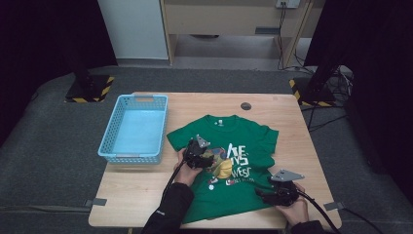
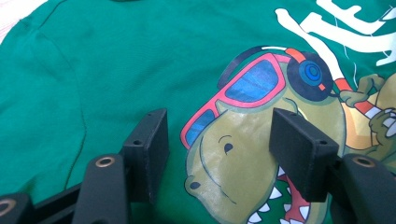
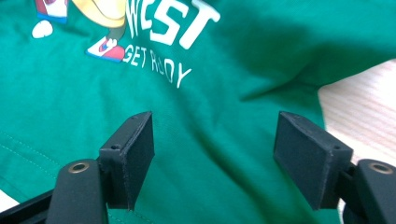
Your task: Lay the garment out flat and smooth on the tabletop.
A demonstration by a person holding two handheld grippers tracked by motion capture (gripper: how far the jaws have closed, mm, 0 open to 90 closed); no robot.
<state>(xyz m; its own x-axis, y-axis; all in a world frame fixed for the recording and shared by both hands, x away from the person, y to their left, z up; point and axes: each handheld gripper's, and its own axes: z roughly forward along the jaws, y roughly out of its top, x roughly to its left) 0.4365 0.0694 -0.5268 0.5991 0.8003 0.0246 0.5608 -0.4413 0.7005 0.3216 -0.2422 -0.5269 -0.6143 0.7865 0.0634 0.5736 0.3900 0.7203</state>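
Where the left gripper (image 1: 200, 155) hangs over the shirt's chest print, its jaws are held apart with nothing clamped between them, only the printed dinosaur (image 2: 243, 154) in red sunglasses being seen beneath. The jaws of the right gripper (image 1: 278, 191) are likewise spread wide, poised above the plain fabric near the hem, below the white lettering (image 3: 168, 28). The green T-shirt (image 1: 229, 165) is laid flat, front up, towards the near right part of the desk (image 1: 136, 195), its neck pointing to the far edge and its hem reaching the near edge; slight creases are seen by the right sleeve. A blue plastic basket (image 1: 134, 129) is placed at the far left corner. The light wooden desk is surrounded by grey carpet, with dark curtains at both sides.
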